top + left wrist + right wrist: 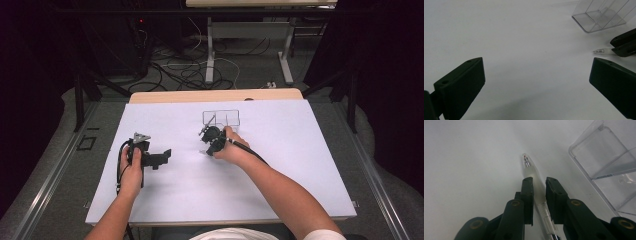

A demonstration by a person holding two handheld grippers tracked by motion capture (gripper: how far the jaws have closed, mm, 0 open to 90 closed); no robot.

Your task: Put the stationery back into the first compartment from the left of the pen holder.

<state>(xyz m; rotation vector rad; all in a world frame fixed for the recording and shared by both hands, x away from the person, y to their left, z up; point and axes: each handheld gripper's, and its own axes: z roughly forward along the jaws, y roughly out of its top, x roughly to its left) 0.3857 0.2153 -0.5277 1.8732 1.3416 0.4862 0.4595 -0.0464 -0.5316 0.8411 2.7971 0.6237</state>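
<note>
My right claw [539, 181] is closed almost fully around a clear pen [531, 170]. The two jaws flank the frosted grip section of the barrel, one on each side; whether the pads press firmly on it I cannot tell for certain, but the gap left beside the barrel is very small. The pen lies along the line of the jaws, with its capped tip projecting past the jaw ends and its barrel running back beneath the claw body. In the high view the right claw [212, 140] sits near the middle of the white surface [280, 170], pointing away from me and slightly left.

Just beside the pen tip, on the far right of the right gripper view, stands a clear plastic organiser [609, 170] with thin dividing walls. It is near the pen but apart from it. In the high view the organiser [221, 118] lies just beyond the right claw.

My left claw [536, 82] is wide open and holds nothing; bare surface shows between its jaws. It rests in my left hand [131, 170], well apart from the right claw, on the left part of the surface. From the left gripper view the pen tip [599, 51] and the organiser [599, 17] appear at upper right, with nothing lying between them and the left claw.
</note>
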